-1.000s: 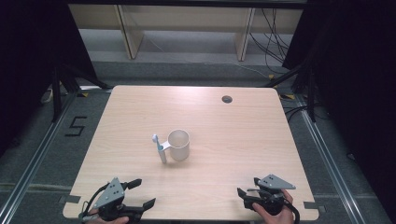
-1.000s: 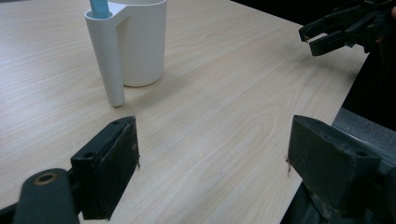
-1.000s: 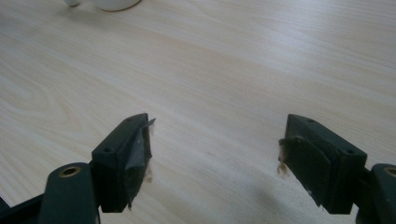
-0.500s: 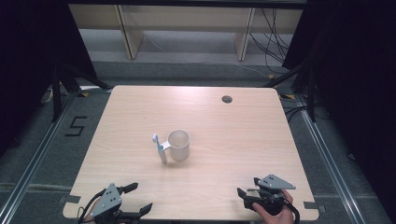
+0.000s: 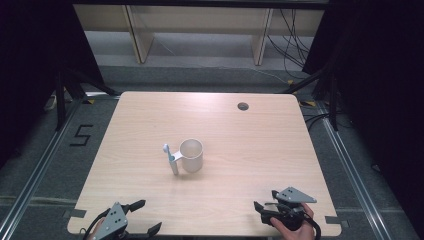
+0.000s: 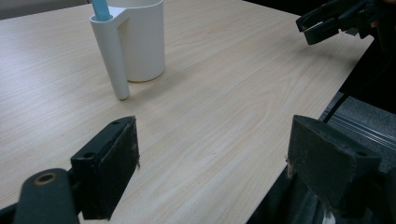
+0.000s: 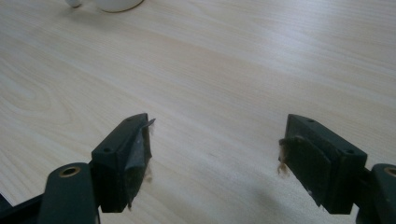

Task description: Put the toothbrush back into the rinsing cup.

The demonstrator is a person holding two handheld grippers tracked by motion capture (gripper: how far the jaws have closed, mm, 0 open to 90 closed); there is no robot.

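Gaping wide, left tongs (image 5: 141,216) holding nothing, right tongs (image 5: 263,205) likewise spread, white cup (image 5: 191,155) well apart.

A wooden table (image 5: 150,125) is showing a round cable hole (image 5: 243,106); shelving (image 5: 200,20) is standing behind it.

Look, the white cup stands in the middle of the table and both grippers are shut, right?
Not quite. The cup does stand mid-table, but both grippers are open: the left gripper view and right gripper view each show jaws spread wide apart.
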